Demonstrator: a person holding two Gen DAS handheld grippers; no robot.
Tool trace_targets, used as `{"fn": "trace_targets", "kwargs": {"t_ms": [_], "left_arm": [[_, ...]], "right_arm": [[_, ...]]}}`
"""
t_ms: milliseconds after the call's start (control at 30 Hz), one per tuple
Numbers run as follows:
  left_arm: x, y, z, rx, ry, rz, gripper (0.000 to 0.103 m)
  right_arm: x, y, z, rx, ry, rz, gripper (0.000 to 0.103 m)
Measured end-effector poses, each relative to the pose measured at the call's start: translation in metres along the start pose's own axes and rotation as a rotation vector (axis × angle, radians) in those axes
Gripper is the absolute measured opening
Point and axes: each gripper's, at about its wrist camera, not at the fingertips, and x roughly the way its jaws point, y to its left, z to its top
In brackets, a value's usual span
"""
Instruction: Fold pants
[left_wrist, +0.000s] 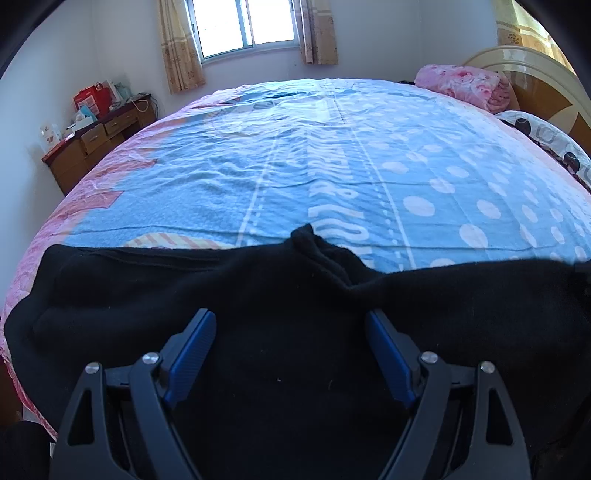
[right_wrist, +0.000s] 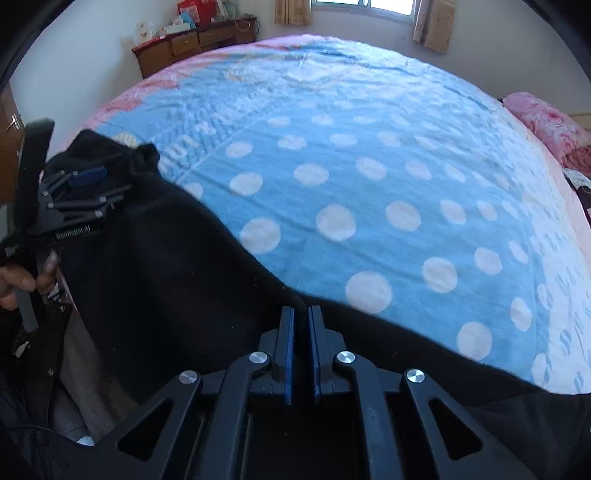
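Black pants (left_wrist: 280, 295) spread rumpled along the near edge of the bed (left_wrist: 332, 155), left gripper (left_wrist: 291, 325) held wide above them, right gripper (right_wrist: 301, 314) pinched onto their edge.

Open bedspread (left_wrist: 332, 155) beyond pants (left_wrist: 258, 295)

A wide bed (left_wrist: 332, 155) fills the room, covered by a blue sheet (left_wrist: 207, 192) with white dots, pale lettering and pink edges. Daylight comes through a window (left_wrist: 245, 26) in the far white wall, flanked by beige patterned curtains (left_wrist: 179, 48). A wooden drawer unit (left_wrist: 99, 140) cluttered with boxes stands in the left corner. A pink floral blanket (left_wrist: 465, 85) lies by the cream headboard (left_wrist: 524, 70).
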Motion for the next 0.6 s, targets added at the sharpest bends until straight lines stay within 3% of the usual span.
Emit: {"fn": "trace_targets", "kwargs": {"t_ms": [67,200,300,367,500,600], "left_arm": [[0.0,-0.001,0.0,-0.002,0.0,0.007,0.085],[0.001,-0.002,-0.001,0.003,-0.005,0.017,0.086],[0.001,0.001,0.0,-0.009,0.002,0.007,0.086],[-0.001,0.002,0.002,-0.02,0.011,0.007,0.086],[-0.017,-0.009,0.008,0.006,-0.024,0.002,0.086],[-0.032,-0.032,0.015,0.074,-0.07,-0.046,0.086]], "right_arm": [[-0.009,-0.012,0.007,0.047,-0.072,-0.014,0.007],[-0.018,-0.035,0.014,0.174,-0.214,0.088,0.008],[-0.01,-0.052,0.012,0.262,-0.196,0.209,0.009],[-0.02,-0.073,0.002,0.367,-0.231,0.247,0.009],[-0.069,-0.118,-0.039,0.529,-0.38,0.21,0.01],[-0.09,-0.133,-0.075,0.564,-0.36,0.038,0.01]]}}
